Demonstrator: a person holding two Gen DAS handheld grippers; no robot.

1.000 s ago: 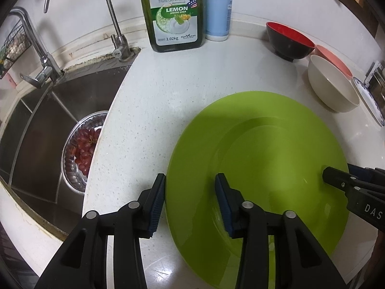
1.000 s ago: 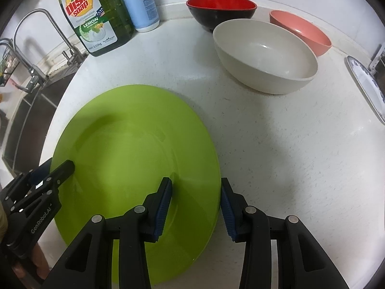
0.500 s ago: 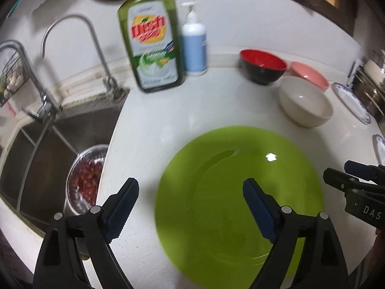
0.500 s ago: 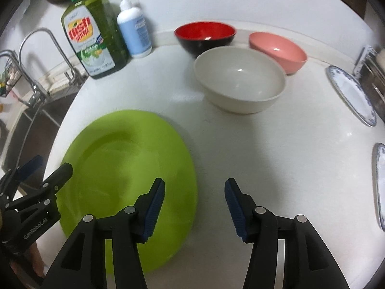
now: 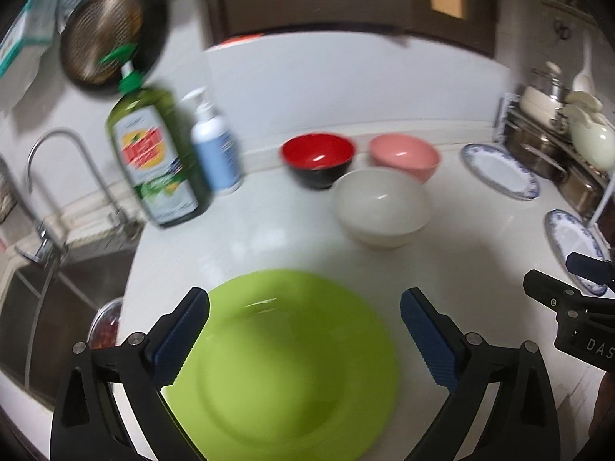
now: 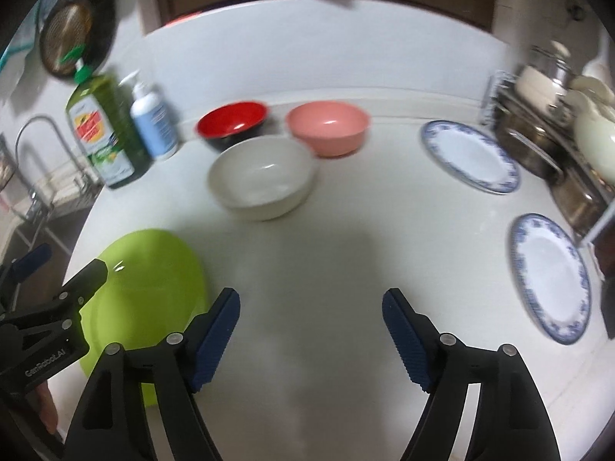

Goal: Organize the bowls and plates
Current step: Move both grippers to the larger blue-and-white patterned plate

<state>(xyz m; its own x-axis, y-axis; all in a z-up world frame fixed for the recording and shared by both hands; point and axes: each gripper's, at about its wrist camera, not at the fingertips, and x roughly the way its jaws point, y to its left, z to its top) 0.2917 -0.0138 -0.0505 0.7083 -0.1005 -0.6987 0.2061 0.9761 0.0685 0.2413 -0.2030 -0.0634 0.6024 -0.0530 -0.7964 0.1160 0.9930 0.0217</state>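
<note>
Green plate (image 5: 284, 365) flat on counter (image 5: 288, 230), below opening left tool (image 5: 303, 330).

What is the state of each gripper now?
Left gripper: fingers opening, nothing held, above the green plate.
Right gripper: fingers opening, nothing held.

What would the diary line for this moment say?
green plate: flat on counter, free | left gripper: jaws opening, empty | right gripper: jaws opening, empty | bowls, blue-rimmed plates: untouched

Both wrist views high, angled down over the counter (image 5: 292, 230), sharing green plate (image 5: 284, 368) and bowls
</note>
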